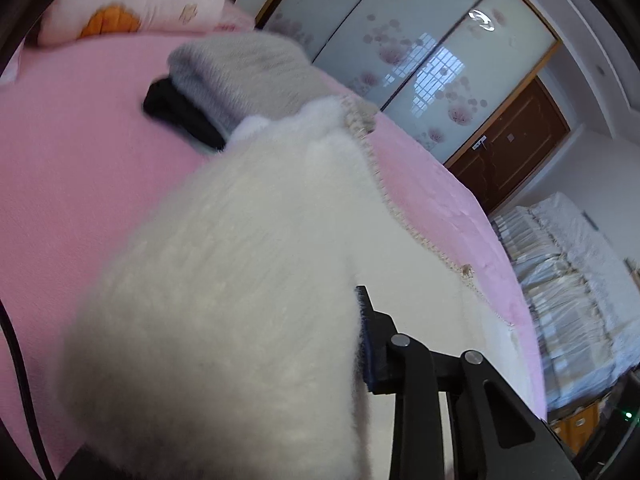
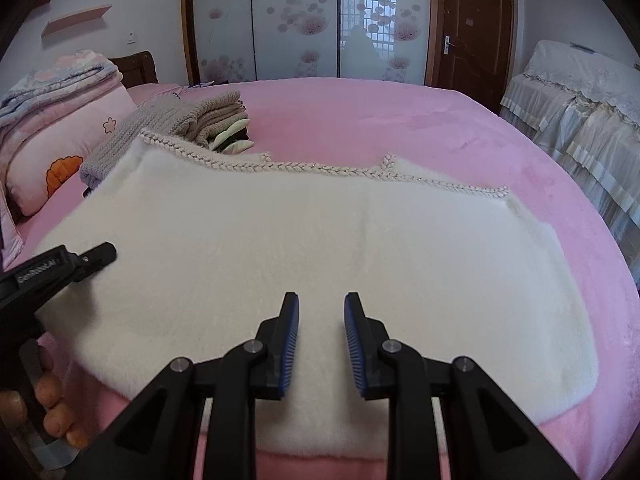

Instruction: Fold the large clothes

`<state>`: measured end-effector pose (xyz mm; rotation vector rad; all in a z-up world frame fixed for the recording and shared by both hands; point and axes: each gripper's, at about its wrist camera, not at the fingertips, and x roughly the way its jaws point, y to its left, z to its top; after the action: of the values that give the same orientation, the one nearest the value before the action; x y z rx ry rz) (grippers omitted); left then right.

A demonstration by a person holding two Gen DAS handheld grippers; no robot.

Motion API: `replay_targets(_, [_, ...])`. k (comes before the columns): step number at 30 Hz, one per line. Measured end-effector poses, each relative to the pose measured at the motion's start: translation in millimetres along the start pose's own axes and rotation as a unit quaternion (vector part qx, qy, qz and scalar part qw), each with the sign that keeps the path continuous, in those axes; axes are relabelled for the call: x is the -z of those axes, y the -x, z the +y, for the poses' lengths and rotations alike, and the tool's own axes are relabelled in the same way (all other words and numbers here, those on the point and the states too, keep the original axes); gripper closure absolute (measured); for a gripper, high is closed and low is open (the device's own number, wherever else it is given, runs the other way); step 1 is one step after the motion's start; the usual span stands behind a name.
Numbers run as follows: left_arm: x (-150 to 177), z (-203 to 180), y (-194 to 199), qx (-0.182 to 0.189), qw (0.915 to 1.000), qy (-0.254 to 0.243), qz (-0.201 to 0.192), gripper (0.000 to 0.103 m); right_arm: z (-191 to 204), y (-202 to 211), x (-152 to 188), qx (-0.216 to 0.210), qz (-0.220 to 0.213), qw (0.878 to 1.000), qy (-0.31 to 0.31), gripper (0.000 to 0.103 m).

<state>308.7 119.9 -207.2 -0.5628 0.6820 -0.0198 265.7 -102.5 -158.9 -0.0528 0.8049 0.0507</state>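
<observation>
A large fluffy white garment (image 2: 320, 240) with a braided trim edge (image 2: 320, 169) lies spread on the pink bed (image 2: 400, 120). My right gripper (image 2: 322, 332) is open and empty, hovering over the garment's near middle. My left gripper (image 2: 100, 254) is at the garment's left edge. In the left wrist view a fold of the white garment (image 1: 240, 280) bulges up in front of the camera, covering one finger; the other finger (image 1: 366, 340) presses against it, so the left gripper is shut on the garment.
A pile of folded grey and beige knitwear (image 2: 192, 120) with a dark item sits at the back left of the bed. Pink pillows and quilts (image 2: 60, 128) are far left. A lace-covered sofa (image 2: 580, 120) stands right. Wardrobe doors (image 2: 304, 20) are behind.
</observation>
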Motion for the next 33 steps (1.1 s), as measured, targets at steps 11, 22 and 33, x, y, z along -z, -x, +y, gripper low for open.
replay_targets(11, [-4.1, -128.3, 54.0, 0.035, 0.9868, -0.145, -0.063, 0.079, -16.0, -26.7, 13.4, -0.063, 0.060, 0.996, -0.004, 0.080])
replay_targets(22, [61.5, -266.0, 27.2, 0.097, 0.9721, -0.212, -0.023, 0.079, -166.2, 65.8, 47.4, 0.050, 0.037, 0.991, -0.120, 0.080])
replay_targets(33, [182.3, -332.7, -32.3, 0.059, 0.9456, -0.316, 0.054, 0.079, -240.5, 84.1, 116.8, 0.072, 0.078, 0.971, -0.216, 0.080])
